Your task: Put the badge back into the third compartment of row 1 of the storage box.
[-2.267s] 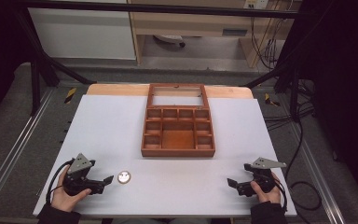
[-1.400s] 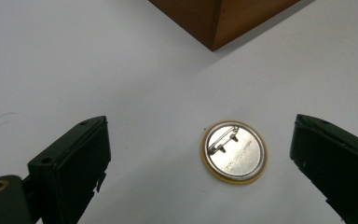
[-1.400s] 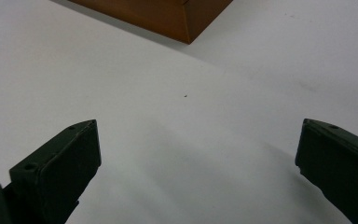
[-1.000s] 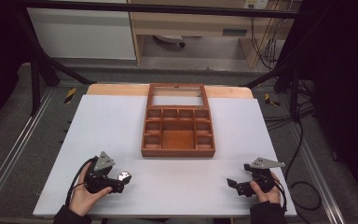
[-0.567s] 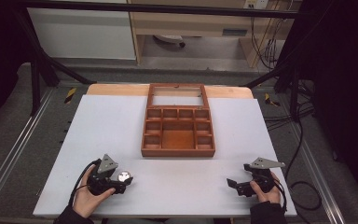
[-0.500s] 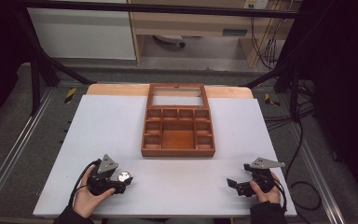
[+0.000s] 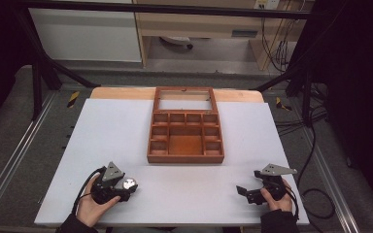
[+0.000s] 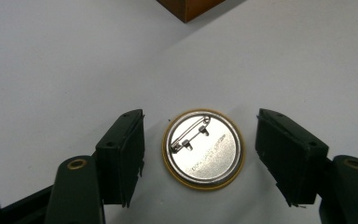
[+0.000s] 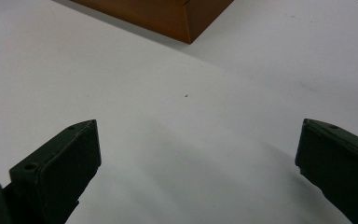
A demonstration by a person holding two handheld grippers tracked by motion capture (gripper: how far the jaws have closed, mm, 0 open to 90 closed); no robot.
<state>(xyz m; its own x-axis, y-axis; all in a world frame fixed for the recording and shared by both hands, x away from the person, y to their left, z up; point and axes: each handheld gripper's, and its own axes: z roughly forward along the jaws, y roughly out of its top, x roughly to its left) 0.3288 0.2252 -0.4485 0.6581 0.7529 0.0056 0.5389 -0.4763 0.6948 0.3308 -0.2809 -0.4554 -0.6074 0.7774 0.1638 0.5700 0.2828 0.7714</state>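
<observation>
A round pin badge (image 8: 203,149) lies face down on the white table, its silver back and clasp up, gold rim showing. My left gripper (image 8: 205,140) has it between its jaws, which have just been closing; a gap remains on each side and neither pad touches it. From above, the badge (image 7: 130,183) sits at the tip of the left gripper (image 7: 127,188) near the table's front left. My right gripper (image 7: 245,193) rests at the front right, jaws wide apart over bare table (image 9: 204,140).
A brown wooden tray (image 7: 185,158) with several small compartments stands in the middle of the table toward the back; its near corner (image 8: 186,9) is just beyond the badge. White table surface (image 7: 184,194) stretches between the two hands.
My left hand moved right from the table's front left until its jaws straddled the badge, and the jaws have narrowed around it. The right hand and tray stayed put.
</observation>
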